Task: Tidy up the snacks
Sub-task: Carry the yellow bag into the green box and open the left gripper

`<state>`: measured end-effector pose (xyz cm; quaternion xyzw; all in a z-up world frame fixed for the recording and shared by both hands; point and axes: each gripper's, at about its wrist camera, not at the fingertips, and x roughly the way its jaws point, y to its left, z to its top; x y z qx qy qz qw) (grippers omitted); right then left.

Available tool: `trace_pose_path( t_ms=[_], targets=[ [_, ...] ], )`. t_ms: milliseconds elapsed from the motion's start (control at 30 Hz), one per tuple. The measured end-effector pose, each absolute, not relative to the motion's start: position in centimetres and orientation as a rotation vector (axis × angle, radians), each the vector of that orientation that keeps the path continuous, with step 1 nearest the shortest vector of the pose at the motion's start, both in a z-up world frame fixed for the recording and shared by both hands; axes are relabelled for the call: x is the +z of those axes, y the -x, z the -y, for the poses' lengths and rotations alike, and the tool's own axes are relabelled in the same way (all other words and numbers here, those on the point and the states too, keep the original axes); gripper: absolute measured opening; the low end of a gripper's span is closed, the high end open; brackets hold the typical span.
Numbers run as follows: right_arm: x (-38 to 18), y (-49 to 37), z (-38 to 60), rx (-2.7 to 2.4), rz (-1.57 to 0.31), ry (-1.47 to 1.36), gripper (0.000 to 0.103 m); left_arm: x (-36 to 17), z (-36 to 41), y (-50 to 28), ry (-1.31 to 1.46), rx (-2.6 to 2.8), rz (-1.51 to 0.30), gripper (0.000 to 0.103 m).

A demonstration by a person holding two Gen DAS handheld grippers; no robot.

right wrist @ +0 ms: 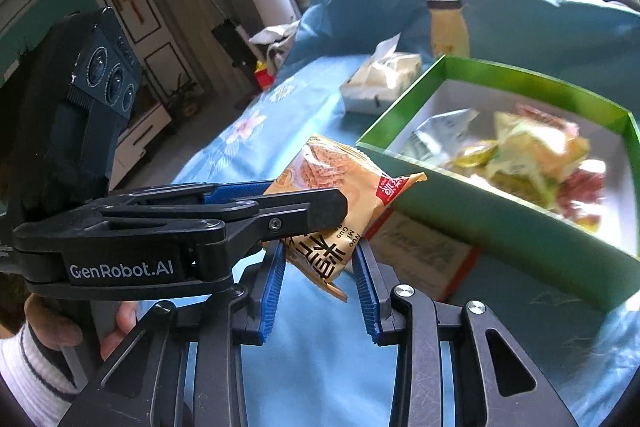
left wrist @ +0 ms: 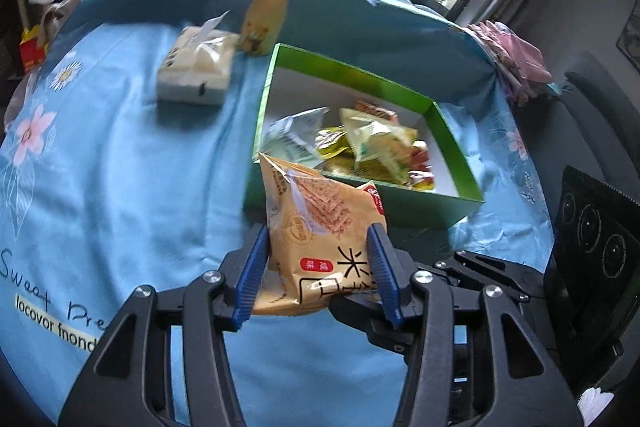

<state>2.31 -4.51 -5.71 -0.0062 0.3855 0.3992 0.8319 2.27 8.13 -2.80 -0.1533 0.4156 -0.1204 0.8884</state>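
My left gripper (left wrist: 320, 247) is shut on an orange rice-cracker snack packet (left wrist: 320, 223) and holds it above the blue cloth, just in front of the green box (left wrist: 360, 205). The box holds several snack packets (left wrist: 372, 143). In the right wrist view the same orange packet (right wrist: 336, 187) hangs from the left gripper's black fingers (right wrist: 304, 211), its lower end between my right gripper's (right wrist: 320, 267) blue pads (right wrist: 272, 287). The right jaws stand apart, not pressing the packet. The green box (right wrist: 480, 207) lies to the right.
A white tissue pack (left wrist: 196, 71) and a yellow bottle (left wrist: 264, 19) with a red loop stand behind the box on the blue flowered cloth (left wrist: 120, 167). Pink folded fabric (left wrist: 516, 55) lies at the far right edge. A flat paper (right wrist: 424, 255) lies beside the box.
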Motion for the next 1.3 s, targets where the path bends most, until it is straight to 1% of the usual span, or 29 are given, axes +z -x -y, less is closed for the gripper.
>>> trace_pose_path(
  t_ms=[567, 967, 1133, 1300],
  targets=[
    [-3.6, -5.5, 9.6, 0.766, -0.756, -0.043, 0.037, -0.6, -3.5, -7.3, 0.254, -0.326, -0.854, 0.051],
    [-2.0, -9.9, 11.7, 0.726, -0.73, -0.079, 0.037, 0.7, -2.1, -12.4, 0.289, -0.372, -0.85, 0.051],
    [-2.3, -12.5, 11.7, 0.723, -0.755, -0.112, 0.037, 0.2, -2.3, -14.7, 0.314, -0.363, -0.87, 0.051],
    [-3.7, -14.3, 10.5, 0.731, -0.798, -0.104, 0.037, -1.7, -3.7, -16.2, 0.364, -0.334, -0.906, 0.051]
  ],
)
